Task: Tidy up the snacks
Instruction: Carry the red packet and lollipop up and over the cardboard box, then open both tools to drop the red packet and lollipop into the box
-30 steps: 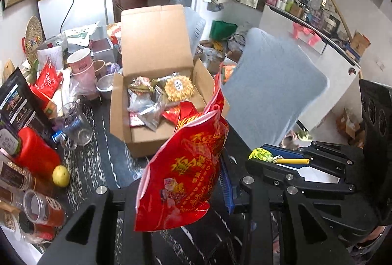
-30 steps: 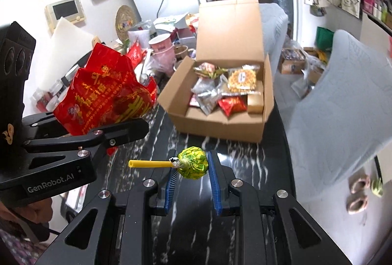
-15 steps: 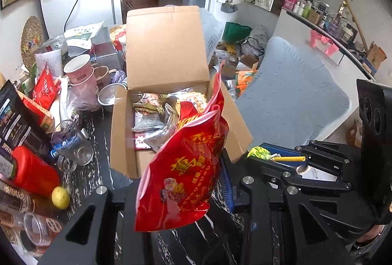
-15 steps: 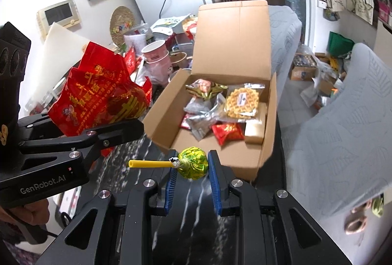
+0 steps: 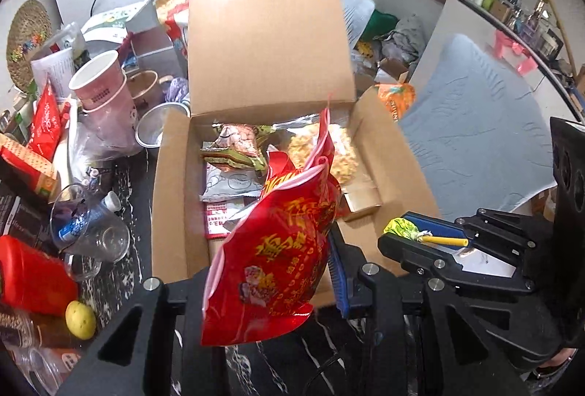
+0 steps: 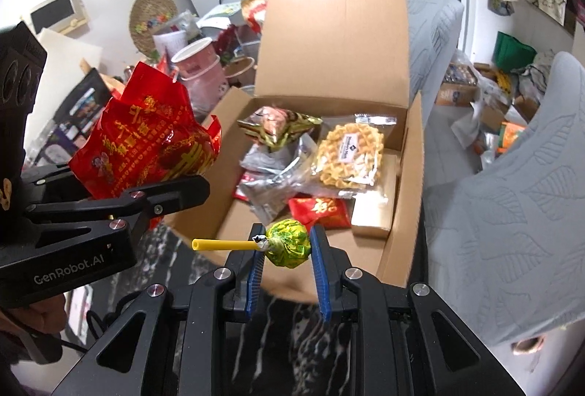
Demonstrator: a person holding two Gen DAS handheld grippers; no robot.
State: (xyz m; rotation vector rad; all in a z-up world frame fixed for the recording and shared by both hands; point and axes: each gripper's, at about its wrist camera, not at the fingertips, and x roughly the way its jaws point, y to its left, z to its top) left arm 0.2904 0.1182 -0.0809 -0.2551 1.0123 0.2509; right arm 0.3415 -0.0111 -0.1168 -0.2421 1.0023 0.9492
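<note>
On the dark marbled bench [image 5: 109,286] a lemon [image 5: 80,319] lies just beside a red bottle [image 5: 33,275]. A tipped clear glass [image 5: 91,231] sits near stacked pink paper cups [image 5: 104,92]. A grey quilted chair [image 6: 512,213] stands alongside.

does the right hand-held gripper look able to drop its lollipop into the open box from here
Probably yes. The right hand-held gripper holds the lollipop just over the near wall of the cardboard box, whose lid stands open. Nothing blocks the way in; the left hand-held gripper's red bag stays off to the side.
</note>
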